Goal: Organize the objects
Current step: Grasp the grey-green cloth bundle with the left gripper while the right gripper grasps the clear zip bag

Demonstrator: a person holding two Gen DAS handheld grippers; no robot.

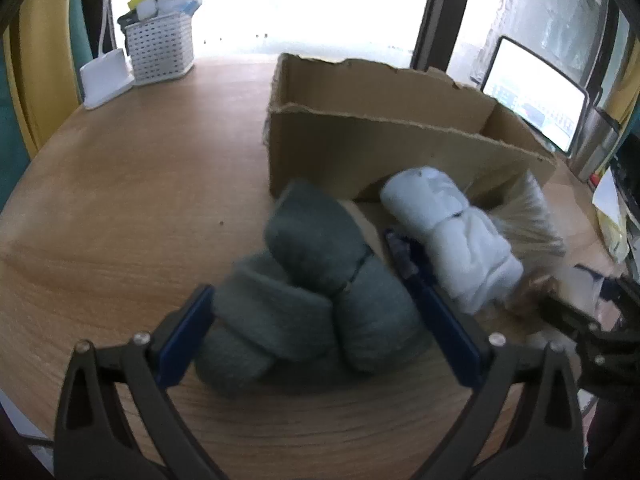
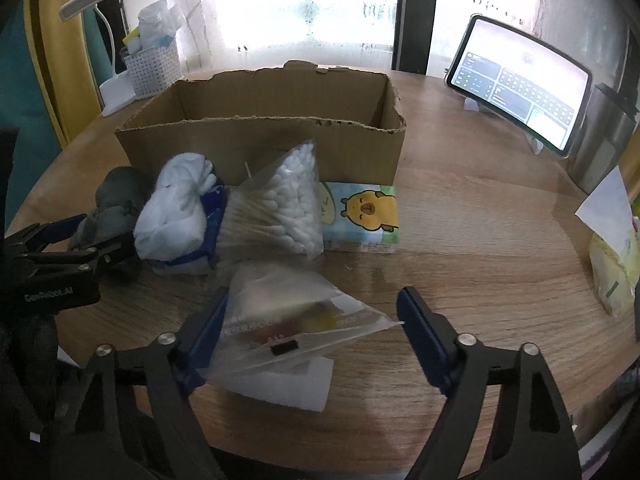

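1. The grey-green rolled cloth bundle (image 1: 312, 280) lies on the round wooden table (image 1: 132, 208), in front of the open cardboard box (image 1: 384, 136), between the blue fingers of the left gripper (image 1: 316, 308). The jaws stand spread around it; whether the pads press the cloth cannot be told.
2. Just beside it on the right lies a white rolled cloth (image 1: 452, 236), touching a clear bag of cotton swabs (image 2: 276, 208) that leans against the box's front wall.
3. A tissue pack with a yellow cartoon animal (image 2: 364, 216) lies flat beside the swab bag, at the foot of the box.
4. The right gripper (image 2: 312, 328) is spread wide around a small clear plastic bag (image 2: 288, 324); its left finger touches the bag, and the right finger is just at the bag's pointed corner. A white flat piece (image 2: 288, 388) lies under the bag.
5. Farther off: a white perforated basket (image 1: 160, 48) stuffed with items near the window, and a lit tablet (image 2: 520, 88) on a stand.
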